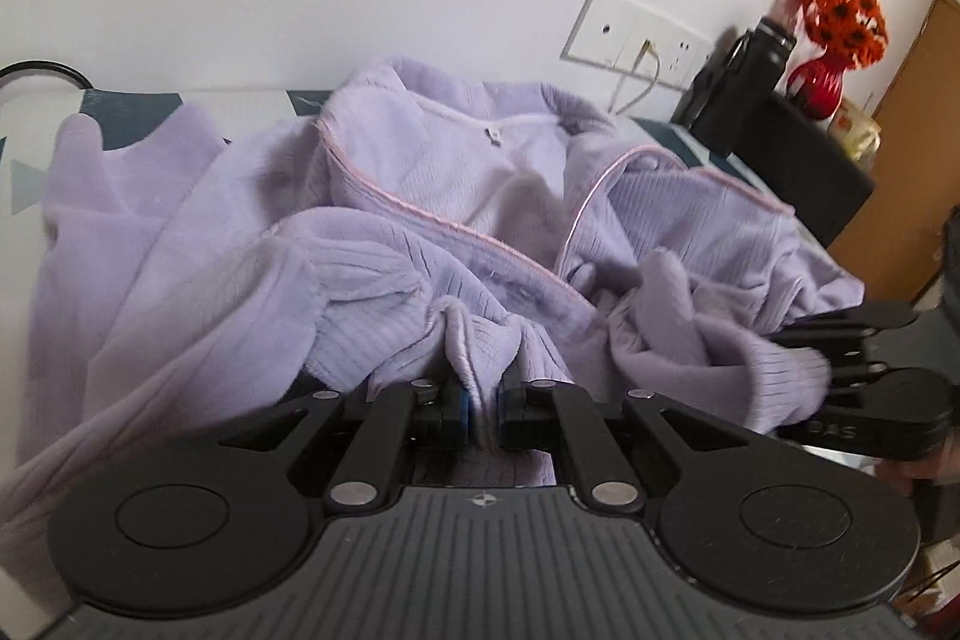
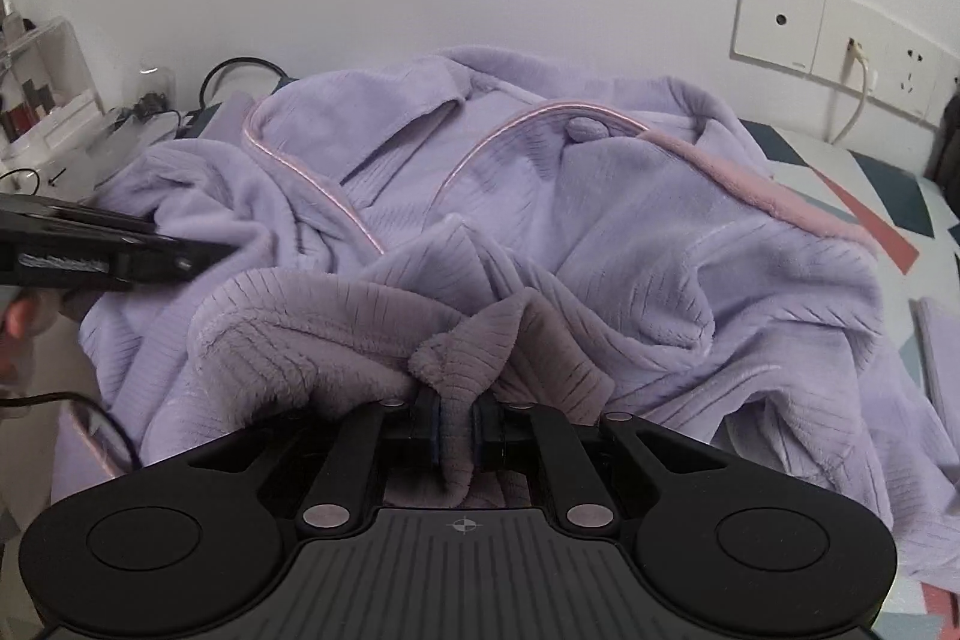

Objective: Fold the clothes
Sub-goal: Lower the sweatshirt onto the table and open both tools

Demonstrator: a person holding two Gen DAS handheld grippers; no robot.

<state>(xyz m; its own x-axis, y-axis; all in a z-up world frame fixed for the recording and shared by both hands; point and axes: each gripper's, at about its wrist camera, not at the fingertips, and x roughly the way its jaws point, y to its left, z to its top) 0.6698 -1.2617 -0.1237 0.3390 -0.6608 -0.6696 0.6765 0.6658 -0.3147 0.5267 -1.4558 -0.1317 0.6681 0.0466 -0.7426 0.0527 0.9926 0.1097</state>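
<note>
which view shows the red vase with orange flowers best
The left wrist view: the red vase stands on a dark cabinet at far right, slightly blurred. The right wrist view does not show it at all.

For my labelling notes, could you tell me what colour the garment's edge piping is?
Pale pink piping on the lilac garment, clearest in the right wrist view.

Soft, even daylight is filling both views, casting only faint shadows in the fabric folds. Fisheye distortion is bending the edges, dark corners are vignetting, and the orange flowers (image 1: 846,17) are showing motion blur.
</note>
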